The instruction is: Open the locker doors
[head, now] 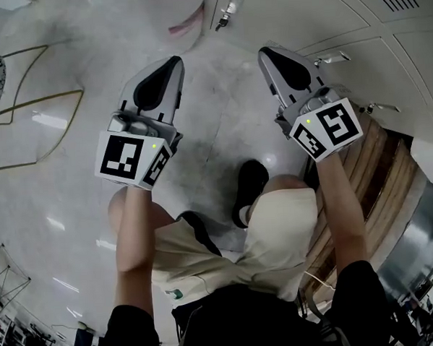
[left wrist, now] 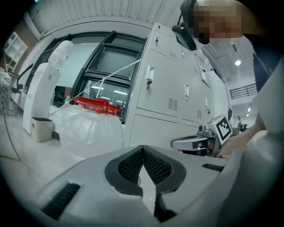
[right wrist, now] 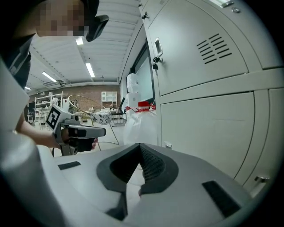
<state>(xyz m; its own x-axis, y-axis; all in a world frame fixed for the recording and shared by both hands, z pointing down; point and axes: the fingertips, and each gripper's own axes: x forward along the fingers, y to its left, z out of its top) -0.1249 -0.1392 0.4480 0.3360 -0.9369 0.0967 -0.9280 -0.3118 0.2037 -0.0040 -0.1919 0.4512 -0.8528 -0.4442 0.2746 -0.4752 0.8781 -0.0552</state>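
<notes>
Grey locker doors (head: 384, 66) fill the upper right of the head view, all closed, with small metal handles (head: 331, 57) sticking out. My left gripper (head: 172, 64) and right gripper (head: 267, 54) are held side by side over the floor, short of the lockers. Both have their jaws shut with nothing between them. In the right gripper view an upper door (right wrist: 208, 53) with vent slots and a keyed handle (right wrist: 157, 48) stands above a plain lower door (right wrist: 208, 128). The left gripper view shows the locker bank (left wrist: 168, 88) ahead on the right and the right gripper (left wrist: 175, 143) beside it.
A full white plastic bag (left wrist: 91, 128) with a red item on top stands by the lockers' left end, and a white unit (left wrist: 40, 106) is further left. A wooden piece (head: 376, 175) leans at the right. A yellow tubular frame (head: 25, 106) lies on the floor at left.
</notes>
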